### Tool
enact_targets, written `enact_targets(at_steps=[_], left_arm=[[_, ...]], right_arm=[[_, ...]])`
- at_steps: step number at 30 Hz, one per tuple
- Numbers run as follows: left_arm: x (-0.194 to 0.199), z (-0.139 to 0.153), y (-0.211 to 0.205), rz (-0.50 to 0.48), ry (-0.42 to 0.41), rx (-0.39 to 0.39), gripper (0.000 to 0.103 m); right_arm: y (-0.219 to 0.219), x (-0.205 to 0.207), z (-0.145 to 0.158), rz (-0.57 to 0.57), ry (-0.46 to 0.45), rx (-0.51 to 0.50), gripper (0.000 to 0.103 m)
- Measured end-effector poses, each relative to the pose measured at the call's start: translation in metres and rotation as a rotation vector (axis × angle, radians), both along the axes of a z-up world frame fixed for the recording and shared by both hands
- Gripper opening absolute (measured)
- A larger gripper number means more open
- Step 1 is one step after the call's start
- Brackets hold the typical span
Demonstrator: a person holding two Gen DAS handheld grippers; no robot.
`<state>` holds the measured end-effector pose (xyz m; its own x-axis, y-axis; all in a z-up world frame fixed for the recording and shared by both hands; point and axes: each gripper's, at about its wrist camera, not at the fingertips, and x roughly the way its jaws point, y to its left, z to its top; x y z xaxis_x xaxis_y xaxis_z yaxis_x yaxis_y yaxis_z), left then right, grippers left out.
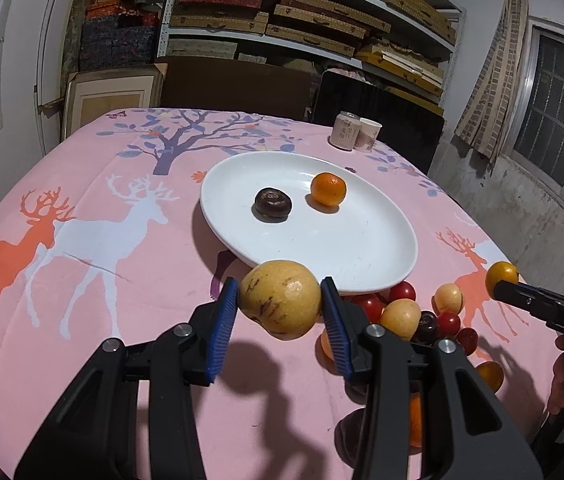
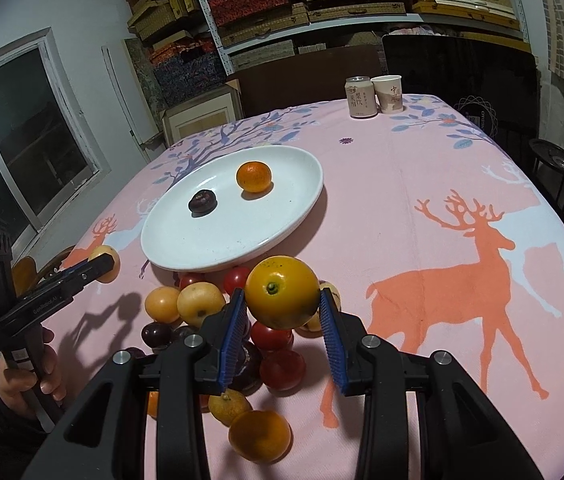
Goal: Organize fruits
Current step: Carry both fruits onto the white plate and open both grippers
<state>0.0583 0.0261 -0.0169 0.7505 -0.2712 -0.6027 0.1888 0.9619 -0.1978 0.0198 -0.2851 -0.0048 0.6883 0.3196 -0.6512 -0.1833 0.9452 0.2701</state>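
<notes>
My left gripper (image 1: 280, 300) pinches a yellow fruit (image 1: 280, 299); my right gripper (image 2: 282, 300) pinches an orange (image 2: 282, 291), both above the fruit pile (image 2: 202, 304).

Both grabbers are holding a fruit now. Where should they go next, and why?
Probably carry both forward and set them on the white plate. The left gripper holds a yellow fruit, the right gripper an orange, and the plate has bare room beside its two fruits.
</notes>
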Motion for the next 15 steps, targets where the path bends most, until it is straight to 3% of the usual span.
enact_targets(at_steps=[9, 15], left_arm=[[0.038, 0.052, -0.012, -0.035, -0.081, 0.048, 0.041], [0.069, 0.042, -0.025, -0.061, -0.033, 0.073, 0.041]], right_arm=[[0.020, 0.046, 0.052, 0.049, -0.071, -0.004, 0.037], [0.035, 0.083, 0.062, 0.090, -0.068, -0.024, 0.037]])
